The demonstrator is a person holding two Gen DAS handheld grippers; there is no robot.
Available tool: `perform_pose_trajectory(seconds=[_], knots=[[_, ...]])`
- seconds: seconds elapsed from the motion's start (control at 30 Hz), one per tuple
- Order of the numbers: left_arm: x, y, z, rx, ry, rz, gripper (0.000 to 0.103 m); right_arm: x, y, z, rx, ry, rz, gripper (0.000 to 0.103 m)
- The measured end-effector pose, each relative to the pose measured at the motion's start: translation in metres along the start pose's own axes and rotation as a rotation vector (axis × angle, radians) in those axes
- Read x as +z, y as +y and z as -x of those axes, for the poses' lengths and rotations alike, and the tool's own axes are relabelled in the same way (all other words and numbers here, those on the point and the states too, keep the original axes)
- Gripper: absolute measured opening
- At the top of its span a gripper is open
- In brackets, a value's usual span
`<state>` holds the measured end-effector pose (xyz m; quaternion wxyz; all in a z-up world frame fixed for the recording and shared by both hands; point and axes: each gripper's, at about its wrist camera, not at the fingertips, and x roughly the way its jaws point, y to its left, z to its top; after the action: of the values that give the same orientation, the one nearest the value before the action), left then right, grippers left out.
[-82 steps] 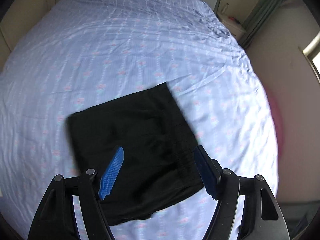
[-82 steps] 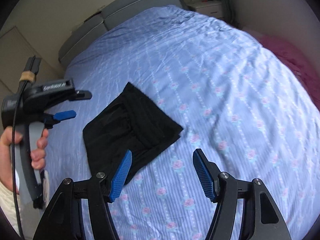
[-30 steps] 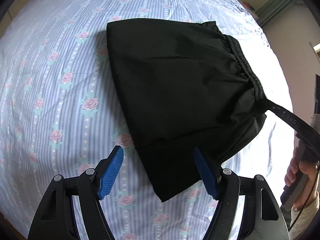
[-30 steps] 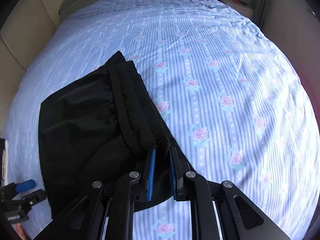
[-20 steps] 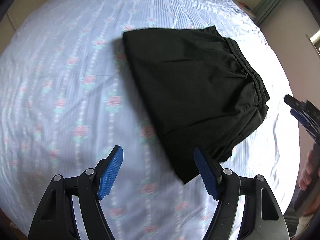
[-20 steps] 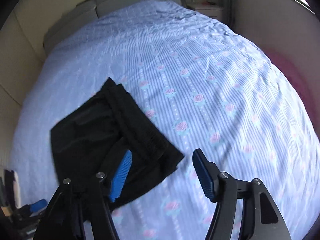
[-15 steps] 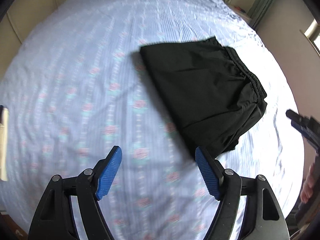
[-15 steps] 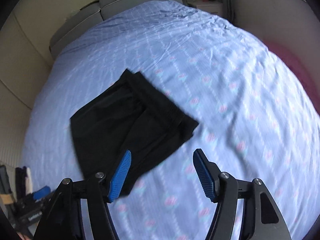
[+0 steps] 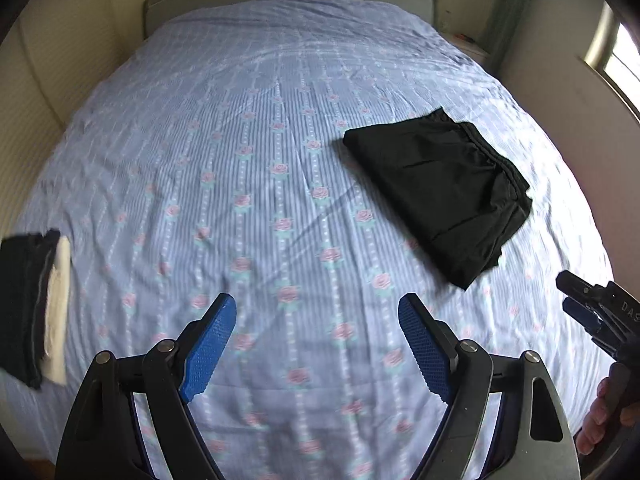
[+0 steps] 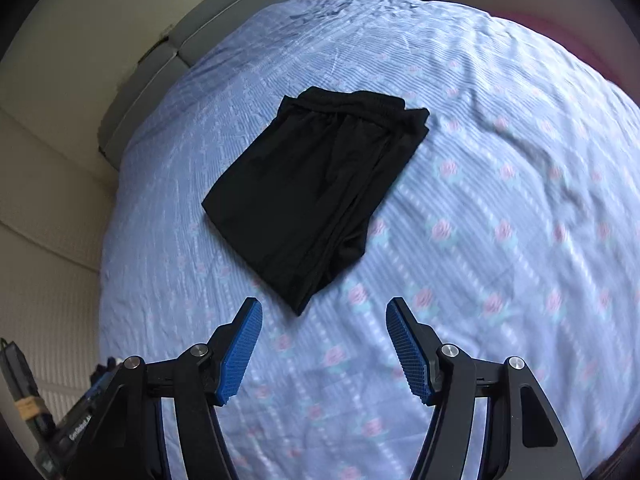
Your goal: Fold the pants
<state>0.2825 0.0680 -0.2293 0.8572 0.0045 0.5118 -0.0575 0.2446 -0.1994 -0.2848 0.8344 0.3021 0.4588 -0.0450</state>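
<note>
Pants [image 10: 320, 196] look pretty much folded into a neat block on the bed [image 10: 500, 240], left gripper [image 9: 316, 344] empty and opening wider, right gripper [image 10: 324, 350] open, holding nothing.

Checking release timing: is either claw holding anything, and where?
Nothing held. Left claw, jaws opening, and right claw are both empty above the bedsheet; the folded black pants lie free.
</note>
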Motion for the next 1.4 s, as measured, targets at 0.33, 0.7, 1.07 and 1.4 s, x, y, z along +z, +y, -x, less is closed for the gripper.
perform_pose_trajectory(seconds=[0.33, 0.7, 1.07, 1.4], knots=[[0.012, 0.040, -0.020, -0.119, -0.044, -0.188, 0.086, -0.064, 0.028, -0.044, 0.038, -0.116, -0.278, 0.066], [0.050, 0.059, -0.105, -0.220, 0.004, -0.130, 0.086, -0.049, 0.024, -0.116, 0.014, -0.151, -0.377, 0.062], [0.151, 0.025, -0.209, -0.473, 0.076, 0.044, 0.081, -0.050, 0.020, -0.130, -0.028, -0.185, -0.498, 0.055], [0.169, 0.000, -0.267, -0.538, 0.174, 0.182, 0.022, -0.036, 0.029, -0.136, -0.025, -0.179, -0.447, 0.030]])
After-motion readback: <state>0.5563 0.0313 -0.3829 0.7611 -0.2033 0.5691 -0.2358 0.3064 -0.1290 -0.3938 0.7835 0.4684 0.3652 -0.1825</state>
